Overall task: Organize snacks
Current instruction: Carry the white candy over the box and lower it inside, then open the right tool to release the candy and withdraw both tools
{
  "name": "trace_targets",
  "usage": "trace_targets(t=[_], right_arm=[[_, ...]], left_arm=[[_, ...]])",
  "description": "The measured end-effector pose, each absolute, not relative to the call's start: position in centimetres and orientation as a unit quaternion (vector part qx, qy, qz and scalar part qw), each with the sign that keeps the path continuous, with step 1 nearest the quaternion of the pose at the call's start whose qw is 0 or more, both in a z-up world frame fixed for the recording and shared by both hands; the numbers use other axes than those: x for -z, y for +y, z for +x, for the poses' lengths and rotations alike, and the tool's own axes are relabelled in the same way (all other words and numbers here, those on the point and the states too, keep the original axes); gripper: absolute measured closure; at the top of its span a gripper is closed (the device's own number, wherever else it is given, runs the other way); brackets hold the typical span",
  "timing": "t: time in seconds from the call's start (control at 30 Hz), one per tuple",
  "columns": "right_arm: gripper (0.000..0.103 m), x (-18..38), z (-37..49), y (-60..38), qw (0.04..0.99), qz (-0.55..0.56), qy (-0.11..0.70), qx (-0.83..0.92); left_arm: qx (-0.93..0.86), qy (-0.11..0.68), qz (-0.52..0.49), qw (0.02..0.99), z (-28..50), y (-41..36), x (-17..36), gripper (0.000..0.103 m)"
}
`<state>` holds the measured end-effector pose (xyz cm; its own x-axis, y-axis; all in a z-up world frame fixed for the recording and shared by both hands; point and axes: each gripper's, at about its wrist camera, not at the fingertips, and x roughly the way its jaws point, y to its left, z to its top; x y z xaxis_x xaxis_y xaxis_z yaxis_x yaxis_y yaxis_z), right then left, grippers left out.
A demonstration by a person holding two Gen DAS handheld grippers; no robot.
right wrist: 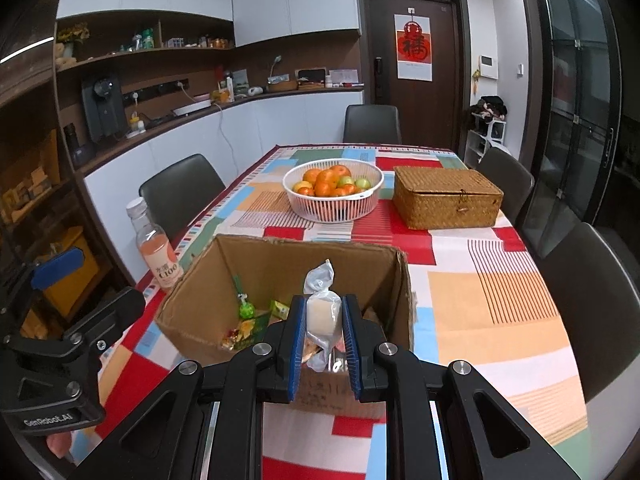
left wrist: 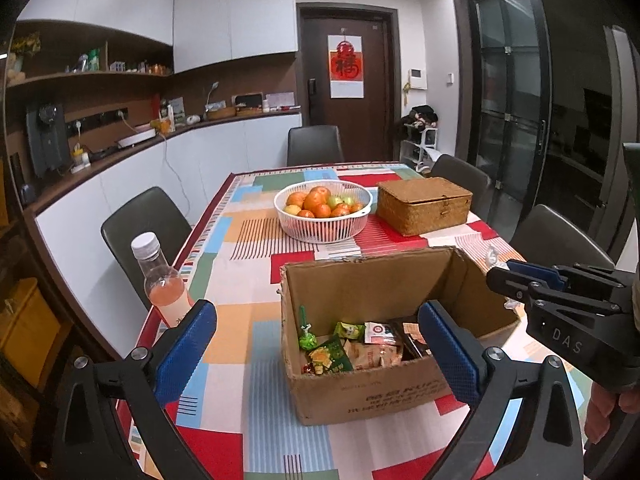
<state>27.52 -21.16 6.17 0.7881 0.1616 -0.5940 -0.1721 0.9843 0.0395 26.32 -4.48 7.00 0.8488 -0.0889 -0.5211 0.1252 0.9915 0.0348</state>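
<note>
Right gripper (right wrist: 323,340) has its blue pads clamped tight on a small white wrapped snack (right wrist: 322,312), twisted clear wrapper ends sticking out above and below. It hangs over the near edge of the cardboard box (right wrist: 280,264), with the box mouth wide open at 12 o'clock from the fingers.

Left gripper (left wrist: 316,344) is spread all the way with nothing between the pads; in its own view the box (left wrist: 352,280) sits dead center between them. Snack packets (left wrist: 352,346) are piled on the box floor, green lollipop (left wrist: 307,338) leaning at the 9 o'clock side.

Room to move looks decent: bare tablecloth (right wrist: 480,300) at 3 o'clock of the box, while a pink drink bottle (right wrist: 154,248) stands close to the table edge at 9 to 10 o'clock. Further out at 12 o'clock there's a white fruit basket (right wrist: 334,188), with a lidded wicker box (right wrist: 446,196) just beside it at 1 o'clock.

Dark chairs (right wrist: 180,192) ring the table; counter and white cabinets along the left, dark door at the back.
</note>
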Motion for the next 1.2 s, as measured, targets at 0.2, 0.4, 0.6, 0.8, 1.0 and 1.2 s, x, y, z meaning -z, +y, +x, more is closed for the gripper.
trace_targets(t=[0.2,0.4,0.6,0.8,1.0,1.2], right_arm=[[0.084,-5.5,29.5,-21.1,0.94,-0.01,0.333,-0.08],[0.074,-5.1,30.1,-21.2,0.937,-0.008,0.344,-0.061],[0.068,-5.4,28.9,-21.2,0.941,-0.014,0.335,-0.053],[0.053,-5.6,25.8,-21.5,0.947,-0.017,0.319,-0.044],[0.034,-5.7,21.4,-21.7,0.953,-0.022,0.299,-0.035],[0.027,-5.3,17.2,-21.9,0.958,-0.027,0.283,-0.026]], left_arm=[[0.045,0.281,0.037,0.958,27.9,-4.4,-6.4,0.0],[0.039,0.285,0.042,0.957,28.2,-4.4,-5.9,0.0],[0.042,0.281,0.038,0.958,27.2,-4.4,-5.9,0.0],[0.045,0.264,0.048,0.962,24.5,-4.7,-6.3,0.0],[0.035,0.242,0.06,0.968,20.6,-4.9,-6.1,0.0],[0.041,0.235,0.074,0.968,17.1,-5.0,-5.6,0.0]])
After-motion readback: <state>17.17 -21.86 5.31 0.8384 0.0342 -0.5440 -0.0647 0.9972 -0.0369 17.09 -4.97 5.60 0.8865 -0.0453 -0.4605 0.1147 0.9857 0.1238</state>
